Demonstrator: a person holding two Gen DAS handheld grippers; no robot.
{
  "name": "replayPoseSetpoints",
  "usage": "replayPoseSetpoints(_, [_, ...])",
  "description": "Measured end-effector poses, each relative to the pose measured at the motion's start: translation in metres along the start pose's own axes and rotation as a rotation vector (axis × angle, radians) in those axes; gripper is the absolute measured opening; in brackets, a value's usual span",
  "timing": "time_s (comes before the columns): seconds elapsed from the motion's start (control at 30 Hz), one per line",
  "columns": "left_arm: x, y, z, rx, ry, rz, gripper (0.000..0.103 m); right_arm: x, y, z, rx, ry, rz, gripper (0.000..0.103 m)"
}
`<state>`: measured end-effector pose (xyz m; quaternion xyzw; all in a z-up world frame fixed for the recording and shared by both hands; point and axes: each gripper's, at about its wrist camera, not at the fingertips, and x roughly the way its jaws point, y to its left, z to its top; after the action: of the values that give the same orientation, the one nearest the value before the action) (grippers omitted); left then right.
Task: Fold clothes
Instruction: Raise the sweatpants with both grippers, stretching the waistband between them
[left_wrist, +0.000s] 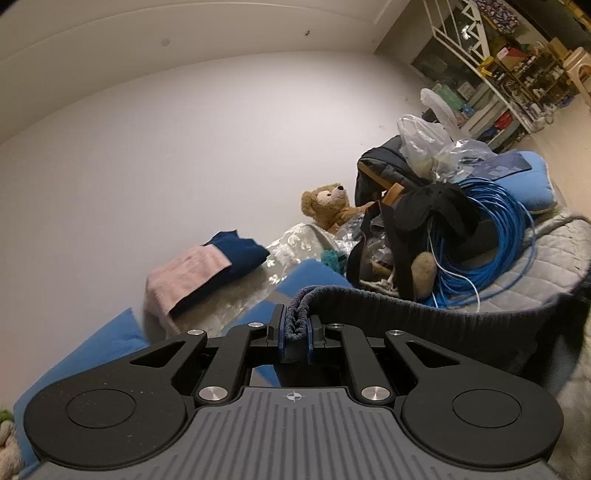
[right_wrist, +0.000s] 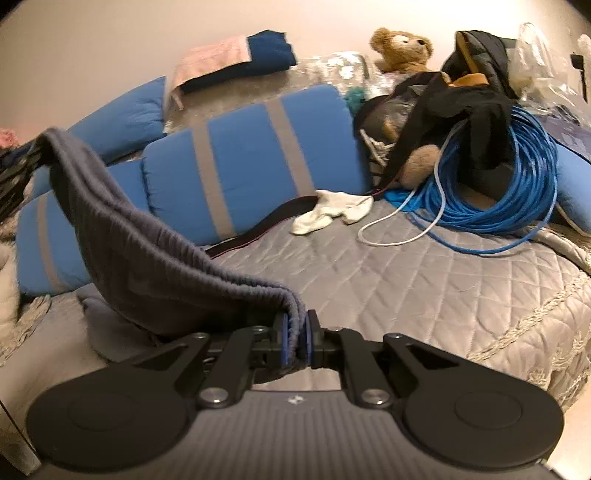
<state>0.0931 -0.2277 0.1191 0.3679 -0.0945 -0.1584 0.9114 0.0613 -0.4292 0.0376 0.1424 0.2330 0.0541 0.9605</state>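
right wrist view shows your right gripper (right_wrist: 295, 338) clamped on the ribbed hem of a dark grey knit garment (right_wrist: 147, 251), strung up toward your left gripper (left_wrist: 295, 332), also pinched shut on it. behind sit a blue striped pillow (right_wrist: 251, 155), white socks (right_wrist: 328, 212) and coiled blue cable (right_wrist: 498, 192). bare quilted bedspread (right_wrist: 424, 280) lies open ahead.

One teddy bear (right_wrist: 402, 48), one blue cable coil (right_wrist: 517, 184), two white socks (right_wrist: 328, 212), one grey garment (right_wrist: 147, 258).
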Motion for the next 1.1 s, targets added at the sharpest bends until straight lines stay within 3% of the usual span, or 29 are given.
replayPoseSetpoints(0.4, [0.161,-0.052,0.047,0.181,-0.015,-0.124,0.01,0.023,-0.068,0.041,0.075,-0.045,-0.151,0.0])
replayPoseSetpoints(0.53, [0.216,-0.077,0.054,0.212,0.003,-0.159,0.01,0.039,-0.082,0.043,0.085,-0.018,-0.172,0.0])
replayPoseSetpoints(0.83, [0.308,-0.154,0.022,0.284,0.114,-0.24,0.011,0.075,-0.113,0.045,0.107,0.045,-0.22,0.0])
replayPoseSetpoints(1.1, [0.357,-0.204,-0.022,0.377,0.225,-0.296,0.013,0.107,-0.141,0.048,0.127,0.1,-0.262,0.0])
